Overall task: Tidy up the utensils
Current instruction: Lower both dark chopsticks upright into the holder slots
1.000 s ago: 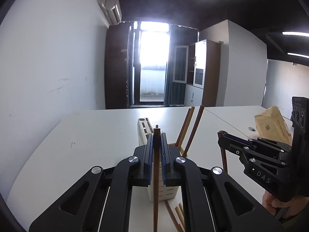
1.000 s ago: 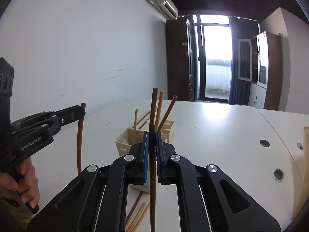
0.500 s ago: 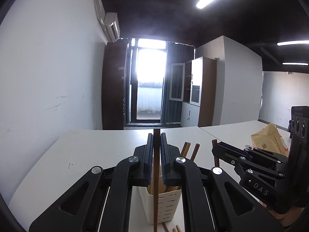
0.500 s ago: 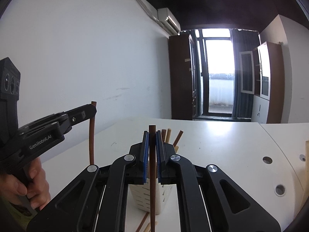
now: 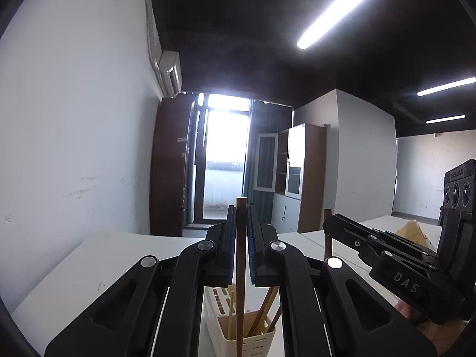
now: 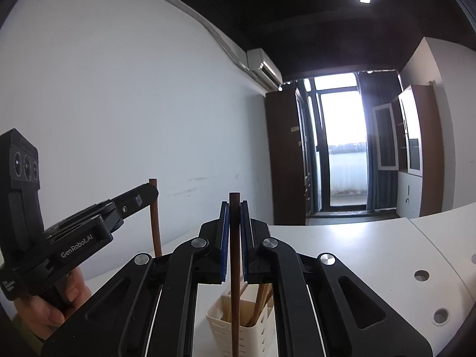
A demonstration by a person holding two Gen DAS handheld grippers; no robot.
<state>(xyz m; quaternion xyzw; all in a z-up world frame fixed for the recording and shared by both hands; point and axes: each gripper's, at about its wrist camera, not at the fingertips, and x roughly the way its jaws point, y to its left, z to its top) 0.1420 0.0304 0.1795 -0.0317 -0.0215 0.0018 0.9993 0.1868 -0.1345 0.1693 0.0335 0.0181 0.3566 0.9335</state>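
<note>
The left gripper (image 5: 241,232) is clamping a brown chopstick (image 5: 240,282) between its blue pads (image 5: 231,244), jaws nearly together, the stick standing upright with its top poking just above the fingertips. The right gripper (image 6: 234,229) is doing the same with a darker brown chopstick (image 6: 235,291), pinching it upright between its own blue pads (image 6: 225,238). Both tools are pointing level across the room.

Below and just beyond the fingers, a cream utensil holder (image 5: 253,342) is sitting on the white table (image 5: 98,267), with several chopsticks leaning inside one of its compartments; which compartment each held stick is hanging over, I cannot tell. From the right-hand camera the same holder (image 6: 253,330) is showing low between the black arms, slotted on its side, more sticks leaning in it.

Each gripper is appearing in the other's view: the right one (image 5: 327,226) off to the side, and the left one (image 6: 154,193) with a hand (image 6: 56,303) wrapping its handle.

Further out, a brown paper package (image 5: 416,232) is lying on the table's far edge. Beyond that, a bright glass door (image 6: 342,148), a wooden cabinet (image 5: 303,178), an air conditioner (image 6: 264,68) high on the white wall, and ceiling strip lights (image 5: 336,13) glowing.
</note>
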